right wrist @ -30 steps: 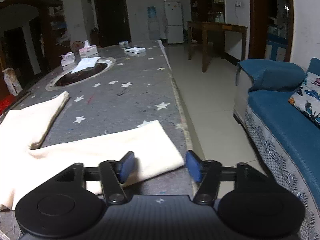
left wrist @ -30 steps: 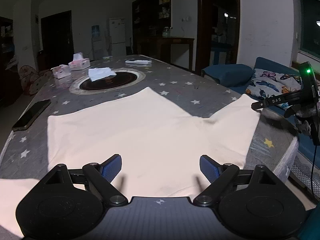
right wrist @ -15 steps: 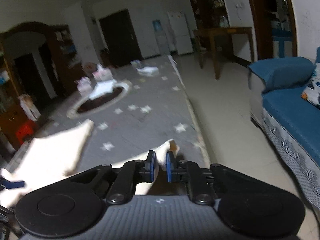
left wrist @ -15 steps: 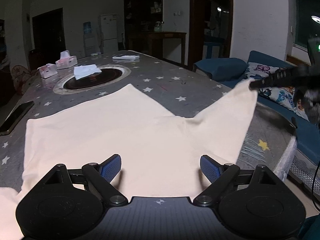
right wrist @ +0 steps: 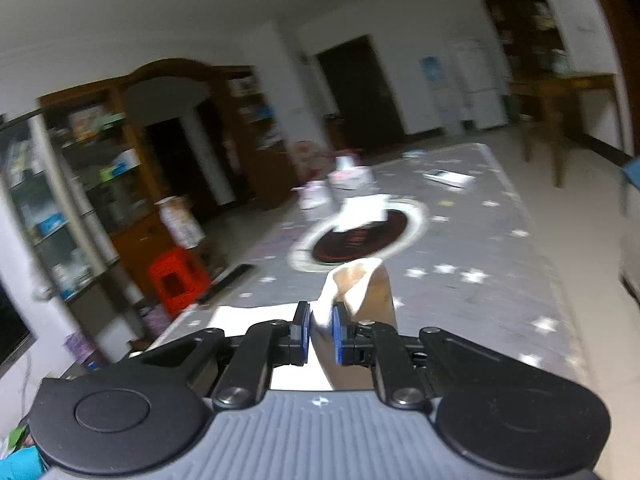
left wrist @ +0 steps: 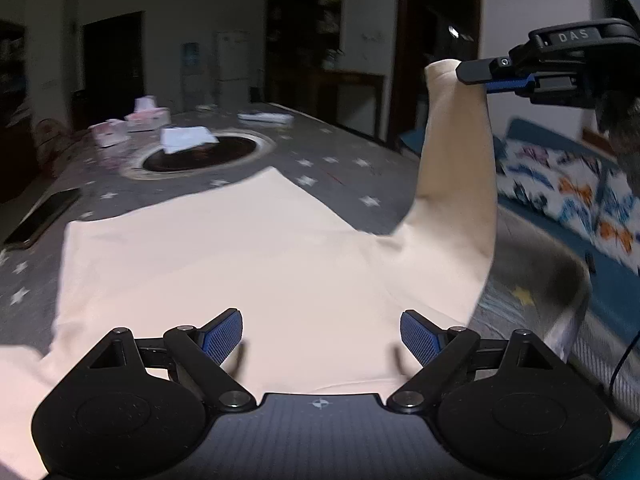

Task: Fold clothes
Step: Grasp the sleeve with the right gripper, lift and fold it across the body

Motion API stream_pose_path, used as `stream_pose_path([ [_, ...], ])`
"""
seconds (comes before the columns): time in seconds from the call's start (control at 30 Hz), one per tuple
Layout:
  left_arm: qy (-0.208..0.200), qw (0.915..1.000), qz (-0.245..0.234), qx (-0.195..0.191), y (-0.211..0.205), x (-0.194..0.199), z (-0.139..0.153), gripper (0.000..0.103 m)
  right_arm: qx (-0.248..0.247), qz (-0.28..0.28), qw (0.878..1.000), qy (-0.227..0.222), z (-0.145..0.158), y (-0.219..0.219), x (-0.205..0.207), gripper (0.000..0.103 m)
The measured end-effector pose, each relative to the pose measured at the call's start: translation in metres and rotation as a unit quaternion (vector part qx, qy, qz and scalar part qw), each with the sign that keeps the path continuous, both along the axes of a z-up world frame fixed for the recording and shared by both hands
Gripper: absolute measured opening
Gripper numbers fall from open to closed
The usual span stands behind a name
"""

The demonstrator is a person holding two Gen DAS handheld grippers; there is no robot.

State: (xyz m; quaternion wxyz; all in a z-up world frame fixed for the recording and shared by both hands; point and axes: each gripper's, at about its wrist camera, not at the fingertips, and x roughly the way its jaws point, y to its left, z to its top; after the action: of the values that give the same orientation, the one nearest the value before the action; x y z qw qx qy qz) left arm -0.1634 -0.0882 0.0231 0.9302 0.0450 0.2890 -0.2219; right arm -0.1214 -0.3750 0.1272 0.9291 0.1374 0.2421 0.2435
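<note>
The shirt (left wrist: 248, 264) lies flat on the table (left wrist: 348, 160). The right tool (right wrist: 319, 330) pinches its sleeve (left wrist: 456, 152), lifted high. The left tool (left wrist: 321, 334) hovers spread. The cloth looks soft and light; grip at the edges.

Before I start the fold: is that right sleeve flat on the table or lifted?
Lifted. The right gripper is shut on the sleeve end, which rises off the table.

The letters "DAS" are showing in pale print on the right gripper (left wrist: 496, 74), up and right of the left gripper (left wrist: 320, 336).
</note>
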Motion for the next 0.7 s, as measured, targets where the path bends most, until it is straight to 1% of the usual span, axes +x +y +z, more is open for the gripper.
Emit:
stream_pose_path([
  [0.1,-0.007,0.9997,0.024,-0.009,0.017,-0.007,0.004,0.088,0.003,0.053,0.999,-0.002,0.005,0.036,0.009,0.010],
  [0.27,-0.013,0.9977,0.066,-0.013,0.046,-0.016,0.007,0.088,-0.014,0.125,0.992,0.010,-0.001,0.095,0.020,0.010],
  [0.47,-0.014,0.9935,0.111,-0.021,0.078,-0.025,0.008,0.089,-0.043,0.192,0.979,0.048,-0.027,0.154,0.025,0.010],
  [0.6,-0.010,0.9918,0.125,-0.025,0.088,-0.028,0.006,0.089,-0.054,0.222,0.970,0.076,-0.049,0.179,0.024,0.011],
  [0.67,-0.010,0.9915,0.127,-0.025,0.090,-0.030,0.006,0.089,-0.055,0.234,0.967,0.087,-0.057,0.187,0.023,0.014],
  [0.7,-0.010,0.9914,0.128,-0.025,0.090,-0.031,0.006,0.089,-0.053,0.239,0.965,0.090,-0.060,0.189,0.022,0.019],
])
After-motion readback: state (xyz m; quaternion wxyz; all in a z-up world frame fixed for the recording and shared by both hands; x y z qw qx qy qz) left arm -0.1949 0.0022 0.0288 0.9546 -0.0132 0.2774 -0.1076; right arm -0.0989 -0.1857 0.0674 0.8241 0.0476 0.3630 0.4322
